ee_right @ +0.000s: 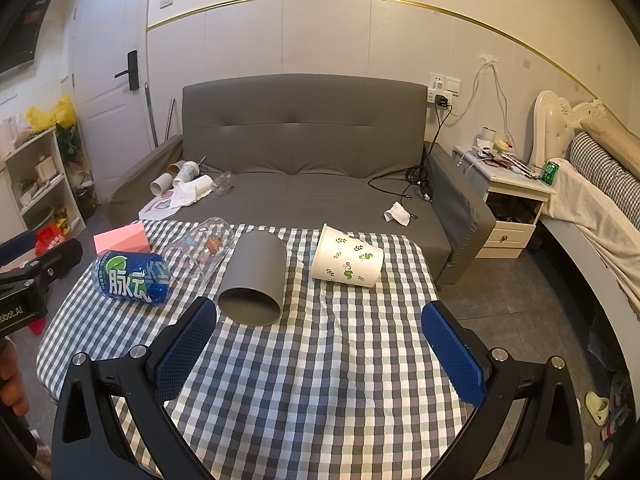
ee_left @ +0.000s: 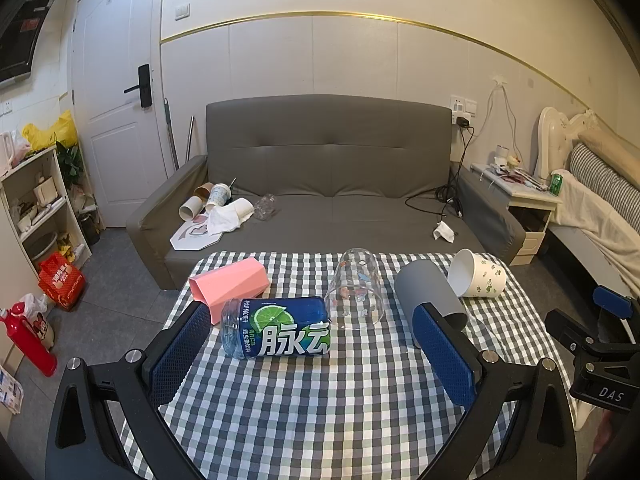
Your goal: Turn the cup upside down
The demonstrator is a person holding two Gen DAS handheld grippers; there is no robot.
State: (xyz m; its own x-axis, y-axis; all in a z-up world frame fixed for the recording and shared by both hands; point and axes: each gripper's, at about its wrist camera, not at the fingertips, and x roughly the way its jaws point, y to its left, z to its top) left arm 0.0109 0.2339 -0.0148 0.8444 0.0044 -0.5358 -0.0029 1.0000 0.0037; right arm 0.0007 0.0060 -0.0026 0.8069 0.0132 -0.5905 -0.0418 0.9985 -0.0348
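Several cups lie on their sides on the checked table (ee_left: 320,400): a pink faceted cup (ee_left: 228,280), a blue cut bottle cup (ee_left: 276,328), a clear glass (ee_left: 356,292), a grey cup (ee_left: 430,296) and a white paper cup (ee_left: 478,274). My left gripper (ee_left: 316,344) is open and empty, just short of the blue cup and glass. My right gripper (ee_right: 320,340) is open and empty; the grey cup (ee_right: 254,276) lies ahead on the left and the white paper cup (ee_right: 346,258) ahead. The blue cup (ee_right: 130,276), glass (ee_right: 200,250) and pink cup (ee_right: 120,240) lie further left.
A grey sofa (ee_left: 328,176) stands behind the table with paper cups and tissue (ee_left: 218,204) on it. A shelf (ee_left: 36,208) and red bags are on the left, a nightstand (ee_right: 516,196) and bed (ee_right: 600,184) on the right.
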